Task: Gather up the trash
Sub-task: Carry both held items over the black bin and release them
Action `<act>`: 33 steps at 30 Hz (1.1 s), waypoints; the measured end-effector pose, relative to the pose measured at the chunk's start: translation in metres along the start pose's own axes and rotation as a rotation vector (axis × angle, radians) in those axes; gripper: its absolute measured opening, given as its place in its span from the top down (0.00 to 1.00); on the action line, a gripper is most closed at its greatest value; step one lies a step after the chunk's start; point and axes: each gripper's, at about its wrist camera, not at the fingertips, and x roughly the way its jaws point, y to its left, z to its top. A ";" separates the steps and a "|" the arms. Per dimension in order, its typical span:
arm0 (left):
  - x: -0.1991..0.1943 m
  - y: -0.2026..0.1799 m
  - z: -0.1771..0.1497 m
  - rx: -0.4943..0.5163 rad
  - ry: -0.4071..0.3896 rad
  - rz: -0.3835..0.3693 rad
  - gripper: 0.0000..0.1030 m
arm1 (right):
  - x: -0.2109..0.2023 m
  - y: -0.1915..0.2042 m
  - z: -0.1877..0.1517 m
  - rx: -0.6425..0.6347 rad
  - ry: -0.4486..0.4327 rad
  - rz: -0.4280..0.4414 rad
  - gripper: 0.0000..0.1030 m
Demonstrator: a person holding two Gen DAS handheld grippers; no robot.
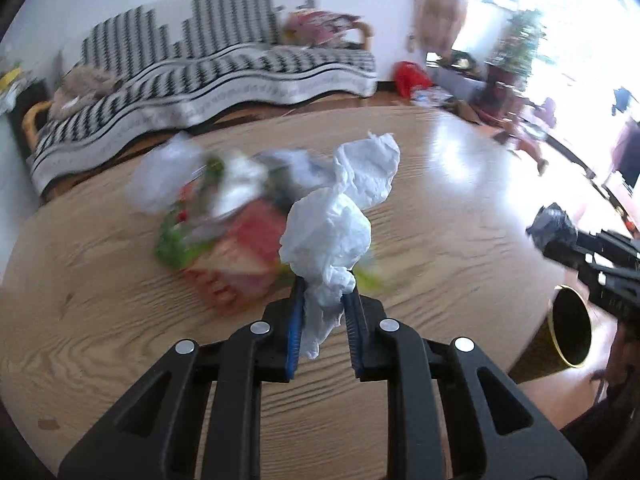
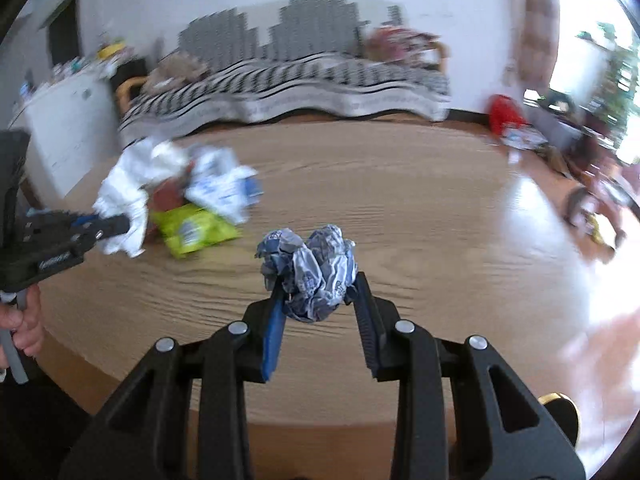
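trash is mid-collection: left gripper [image 1: 323, 294] fingers clamp a white tissue [image 1: 326, 236], right gripper [image 2: 318, 286] fingers clamp a crumpled wrapper [image 2: 310, 266], next likely into the bin [image 1: 570, 330].

Left gripper [image 1: 325, 286] pinches white tissue [image 1: 326, 236] between its blue pads; right gripper [image 2: 316, 284] clamps a crumpled wrapper [image 2: 310, 270], both raised
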 end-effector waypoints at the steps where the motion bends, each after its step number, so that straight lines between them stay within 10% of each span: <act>1: 0.000 -0.016 0.003 0.019 -0.005 -0.022 0.82 | -0.009 -0.018 -0.002 0.028 -0.011 -0.027 0.68; 13: 0.043 -0.296 0.001 0.283 0.097 -0.432 0.82 | -0.120 -0.253 -0.132 0.413 0.052 -0.383 0.68; 21: 0.104 -0.448 -0.046 0.481 0.256 -0.578 0.82 | -0.129 -0.331 -0.229 0.593 0.132 -0.467 0.68; 33: 0.163 -0.498 -0.088 0.590 0.355 -0.579 0.82 | -0.108 -0.367 -0.267 0.665 0.175 -0.457 0.67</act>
